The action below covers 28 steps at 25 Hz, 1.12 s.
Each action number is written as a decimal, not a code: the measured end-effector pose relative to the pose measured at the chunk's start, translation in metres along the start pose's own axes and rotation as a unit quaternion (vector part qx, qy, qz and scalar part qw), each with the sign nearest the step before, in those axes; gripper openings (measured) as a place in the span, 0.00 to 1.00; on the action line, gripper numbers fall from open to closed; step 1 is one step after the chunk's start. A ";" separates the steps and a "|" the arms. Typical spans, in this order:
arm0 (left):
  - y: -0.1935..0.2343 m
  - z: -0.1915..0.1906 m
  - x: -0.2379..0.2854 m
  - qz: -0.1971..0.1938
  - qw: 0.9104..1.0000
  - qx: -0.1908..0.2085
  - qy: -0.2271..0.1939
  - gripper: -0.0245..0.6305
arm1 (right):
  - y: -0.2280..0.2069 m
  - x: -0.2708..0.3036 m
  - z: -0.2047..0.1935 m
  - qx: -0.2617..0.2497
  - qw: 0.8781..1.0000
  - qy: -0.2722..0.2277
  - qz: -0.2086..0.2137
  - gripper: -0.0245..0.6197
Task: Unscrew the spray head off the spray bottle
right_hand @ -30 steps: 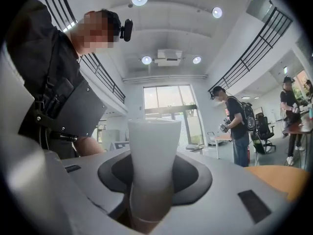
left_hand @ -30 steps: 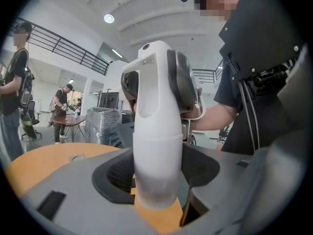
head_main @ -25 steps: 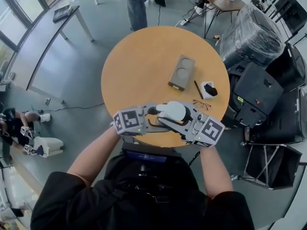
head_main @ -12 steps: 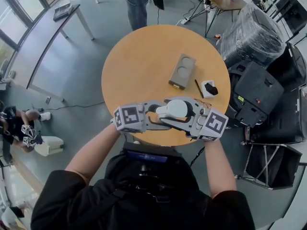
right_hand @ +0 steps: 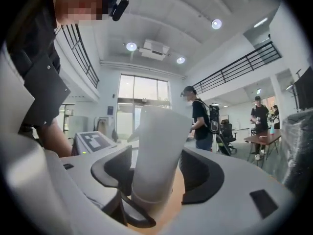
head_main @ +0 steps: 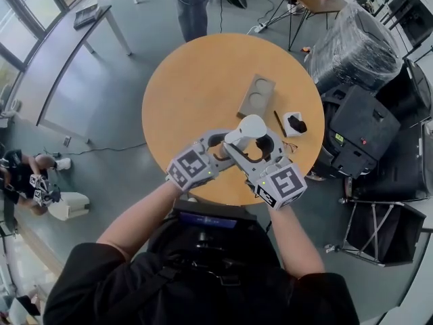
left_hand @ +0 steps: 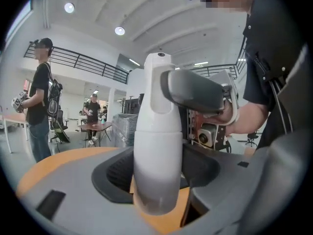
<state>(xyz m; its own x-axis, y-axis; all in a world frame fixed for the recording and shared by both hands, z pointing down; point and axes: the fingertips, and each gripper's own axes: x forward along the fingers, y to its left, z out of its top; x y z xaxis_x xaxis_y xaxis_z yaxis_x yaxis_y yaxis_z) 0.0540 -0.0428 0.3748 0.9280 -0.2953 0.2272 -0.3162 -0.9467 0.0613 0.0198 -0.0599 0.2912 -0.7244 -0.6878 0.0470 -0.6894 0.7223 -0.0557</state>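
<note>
A white spray bottle (head_main: 251,128) stands upright over the near edge of the round wooden table (head_main: 196,80). My left gripper (head_main: 224,143) comes in from the lower left and is shut on the bottle's body (left_hand: 157,155), both dark pads against it. My right gripper (head_main: 249,152) reaches in from the lower right at the height of the spray head (right_hand: 155,151). Its jaws have just been opening; the head stands between them with a gap on each side. The nozzle points left in the right gripper view. The neck joint is hidden.
A cardboard cup holder (head_main: 256,101), a pen (head_main: 279,126), a small white box holding something black (head_main: 293,125) and a pair of glasses (head_main: 284,147) lie on the table's right half. A person (head_main: 193,5) stands beyond the table. Black cases (head_main: 365,124) sit to the right.
Both grippers have swung from facing each other sideways to pointing away from me, carrying the bottle further over the table. The right jaws have spread off the spray head.
</note>
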 end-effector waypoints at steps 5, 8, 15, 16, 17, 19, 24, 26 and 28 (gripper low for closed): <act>0.001 0.001 -0.002 0.045 0.999 -0.003 -0.007 0.51 | -0.006 0.005 -0.001 0.016 0.998 0.008 -0.061 0.46; -0.005 0.006 -0.003 0.025 1.000 0.002 -0.018 0.50 | 0.006 0.005 0.006 0.015 1.000 -0.006 -0.022 0.42; -0.020 0.009 -0.004 -0.026 0.999 0.022 -0.023 0.50 | 0.019 -0.005 0.011 0.013 0.998 -0.028 0.055 0.42; -0.021 0.010 -0.005 -0.032 0.999 0.023 -0.026 0.50 | 0.021 -0.006 0.013 0.011 0.997 -0.029 0.064 0.42; -0.022 0.011 -0.006 -0.040 0.999 0.023 -0.028 0.50 | 0.022 -0.006 0.014 0.010 0.997 -0.031 0.073 0.42; -0.027 0.012 -0.007 -0.065 0.997 0.019 -0.035 0.50 | 0.026 -0.008 0.015 0.012 0.995 -0.035 0.096 0.42; -0.057 0.013 -0.022 -0.190 0.981 0.016 -0.041 0.50 | 0.054 -0.023 0.022 0.029 0.973 -0.043 0.225 0.41; -0.061 0.012 -0.024 -0.202 0.979 0.028 -0.031 0.50 | 0.057 -0.027 0.022 0.025 0.968 -0.042 0.247 0.41; -0.053 0.011 -0.020 -0.184 0.982 0.028 -0.025 0.50 | 0.050 -0.024 0.020 0.018 0.973 -0.039 0.228 0.43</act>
<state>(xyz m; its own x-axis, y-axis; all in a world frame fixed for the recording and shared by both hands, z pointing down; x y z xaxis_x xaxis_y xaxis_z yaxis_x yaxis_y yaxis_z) 0.0542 0.0124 0.3563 0.9864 0.0635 0.1515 0.0523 -0.9957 0.0764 0.0026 -0.0086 0.2674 -0.9516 -0.3003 -0.0660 -0.2941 0.9516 -0.0891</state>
